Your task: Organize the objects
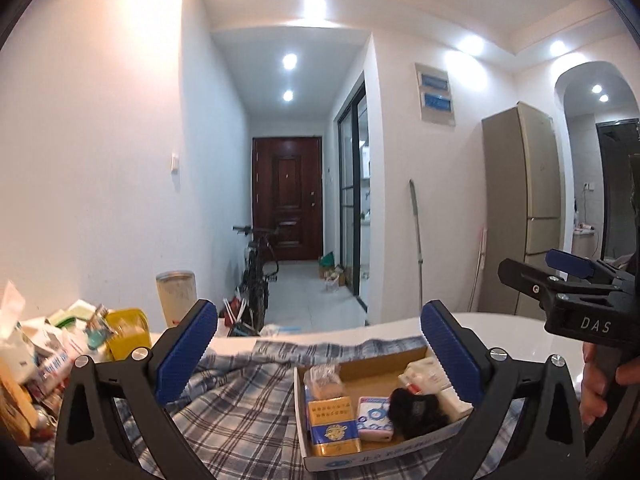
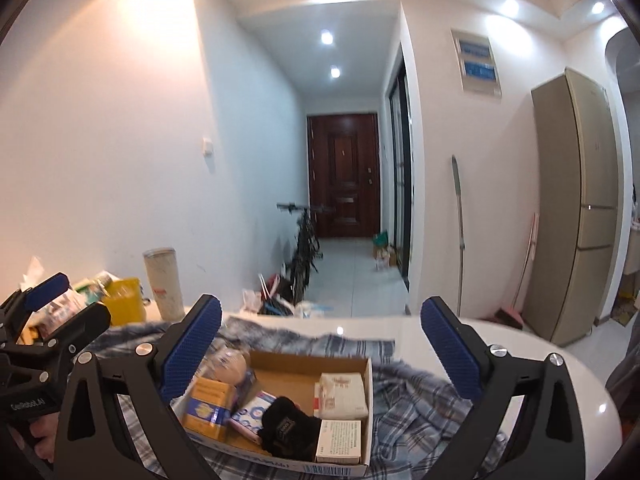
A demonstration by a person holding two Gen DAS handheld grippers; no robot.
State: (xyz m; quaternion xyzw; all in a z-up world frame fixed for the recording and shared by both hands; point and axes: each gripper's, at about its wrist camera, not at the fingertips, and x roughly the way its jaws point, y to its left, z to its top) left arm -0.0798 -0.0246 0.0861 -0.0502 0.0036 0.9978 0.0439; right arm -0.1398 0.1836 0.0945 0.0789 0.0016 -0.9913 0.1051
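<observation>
An open cardboard box (image 1: 360, 458) (image 2: 304, 365) lies on a blue plaid cloth (image 1: 240, 408) (image 2: 420, 408) spread over a white table (image 1: 500, 328). Inside it are a yellow-orange carton (image 1: 332, 424) (image 2: 208, 404), a white-and-blue packet (image 1: 374, 416), a black pouch (image 1: 416, 408) (image 2: 288, 424), white cartons (image 2: 344, 396) and a bagged roll (image 2: 230, 364). My left gripper (image 1: 320, 352) hovers open above the box's near edge, with nothing between its pads. My right gripper (image 2: 322, 348) is also open and empty over the box. Each appears in the other's view: right gripper (image 1: 532, 268), left gripper (image 2: 76, 300).
A heap of packets and papers (image 1: 60, 340), a yellow container (image 1: 126, 332) (image 2: 122, 300) and a tall pale tumbler (image 1: 176, 296) (image 2: 164, 284) crowd the table's left end. Beyond the table are a bicycle (image 1: 256, 272), a hallway door and a fridge (image 1: 520, 208).
</observation>
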